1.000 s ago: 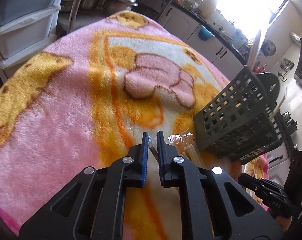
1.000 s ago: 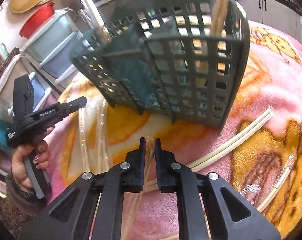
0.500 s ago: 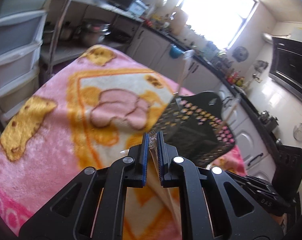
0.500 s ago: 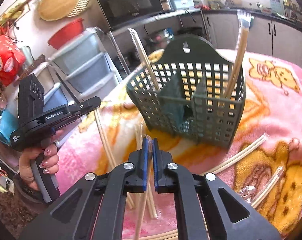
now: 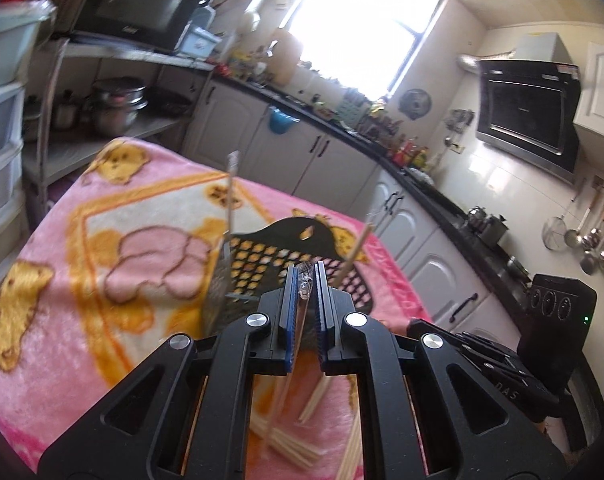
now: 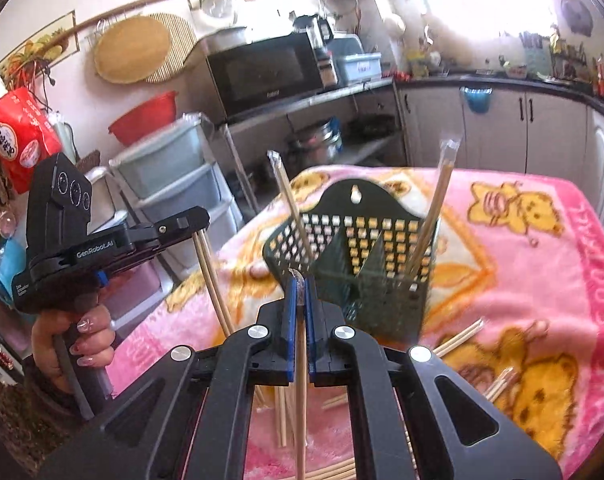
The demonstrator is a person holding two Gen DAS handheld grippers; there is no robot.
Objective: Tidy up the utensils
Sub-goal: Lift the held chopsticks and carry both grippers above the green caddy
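Both the left gripper (image 5: 305,276) and the right gripper (image 6: 299,286) have jaws pinching wrapped wooden chopsticks (image 6: 300,400) hanging straight down, with the dark green plastic basket (image 6: 366,276) just ahead.

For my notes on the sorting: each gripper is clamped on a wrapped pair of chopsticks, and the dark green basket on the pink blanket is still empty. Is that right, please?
Not quite: the basket is not empty. The right wrist view shows two wrapped pairs already standing in it, one at its left side and one at its right. The rest holds: the left gripper and the right gripper are each clamped on chopsticks above the pink blanket.
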